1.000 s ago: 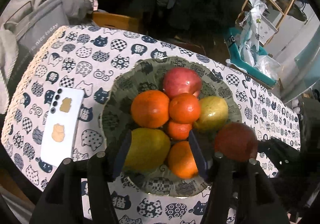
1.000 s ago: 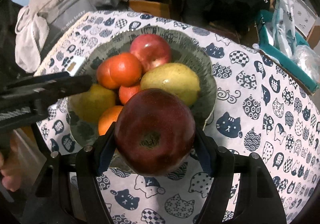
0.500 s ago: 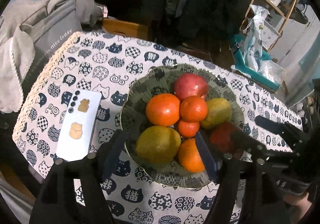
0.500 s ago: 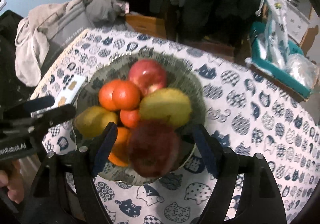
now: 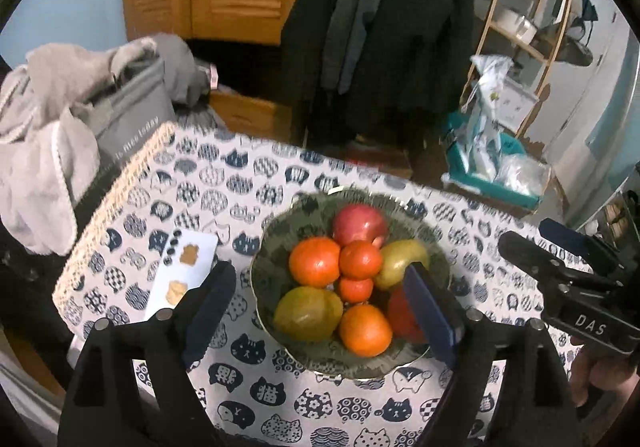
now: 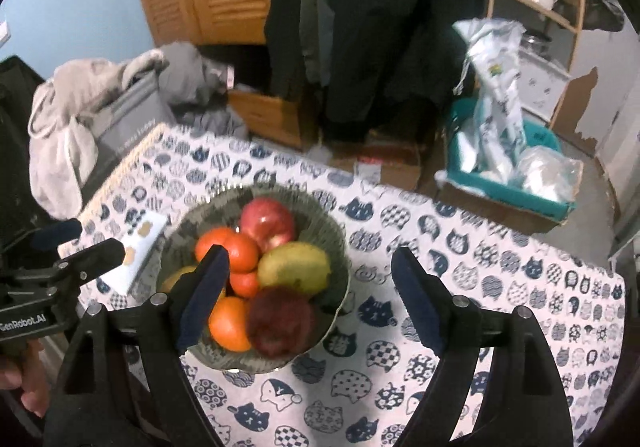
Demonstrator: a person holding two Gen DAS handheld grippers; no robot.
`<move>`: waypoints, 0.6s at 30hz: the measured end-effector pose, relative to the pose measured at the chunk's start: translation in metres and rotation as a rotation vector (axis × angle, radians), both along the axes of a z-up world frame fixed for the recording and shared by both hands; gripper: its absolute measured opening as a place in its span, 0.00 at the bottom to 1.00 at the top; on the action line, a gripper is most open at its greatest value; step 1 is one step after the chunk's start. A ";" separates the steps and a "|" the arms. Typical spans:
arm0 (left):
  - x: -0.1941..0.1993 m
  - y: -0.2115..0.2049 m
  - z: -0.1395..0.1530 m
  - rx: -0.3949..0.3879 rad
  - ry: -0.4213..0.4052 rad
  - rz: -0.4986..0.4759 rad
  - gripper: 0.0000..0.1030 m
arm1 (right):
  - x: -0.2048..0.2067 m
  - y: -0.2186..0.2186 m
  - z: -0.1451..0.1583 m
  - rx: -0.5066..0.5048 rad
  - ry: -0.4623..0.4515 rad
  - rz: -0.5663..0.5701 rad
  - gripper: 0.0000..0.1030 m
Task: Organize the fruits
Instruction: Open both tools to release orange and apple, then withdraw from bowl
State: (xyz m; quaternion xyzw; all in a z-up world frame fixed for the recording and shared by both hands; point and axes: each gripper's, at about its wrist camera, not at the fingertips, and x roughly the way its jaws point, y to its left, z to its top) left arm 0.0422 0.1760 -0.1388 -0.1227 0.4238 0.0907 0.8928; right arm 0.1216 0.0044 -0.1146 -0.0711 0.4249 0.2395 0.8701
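A green patterned bowl on the cat-print tablecloth holds a pink-red apple, several oranges, a yellow-green pear, a second pear and a dark red apple at its near right edge. My left gripper is open and empty, raised above the bowl. My right gripper is open and empty, raised above the bowl's right side. Each gripper shows at the edge of the other's view.
A white phone lies left of the bowl. A grey bag with clothes sits beyond the table's left edge. A teal bin with plastic bags stands on the floor behind. Dark coats hang at the back.
My right gripper opened and let go of the dark red apple, which now lies in the bowl. Both grippers have pulled back and up from the bowl.
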 end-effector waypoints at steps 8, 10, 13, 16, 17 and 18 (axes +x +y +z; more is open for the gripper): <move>-0.012 -0.015 0.040 0.060 -0.099 -0.010 0.91 | -0.014 -0.022 0.046 0.025 -0.104 -0.048 0.81; -0.015 -0.020 0.048 0.068 -0.120 -0.018 0.91 | -0.018 -0.027 0.054 0.020 -0.129 -0.058 0.81; -0.019 -0.029 0.062 0.100 -0.154 -0.030 0.91 | -0.023 -0.036 0.066 0.030 -0.150 -0.068 0.81; -0.025 -0.034 0.078 0.124 -0.197 -0.030 0.98 | -0.030 -0.044 0.078 0.039 -0.176 -0.072 0.81; -0.027 -0.034 0.083 0.125 -0.214 -0.029 0.99 | -0.033 -0.047 0.084 0.040 -0.190 -0.074 0.81; -0.030 -0.035 0.088 0.127 -0.227 -0.029 0.99 | -0.035 -0.049 0.087 0.039 -0.197 -0.073 0.81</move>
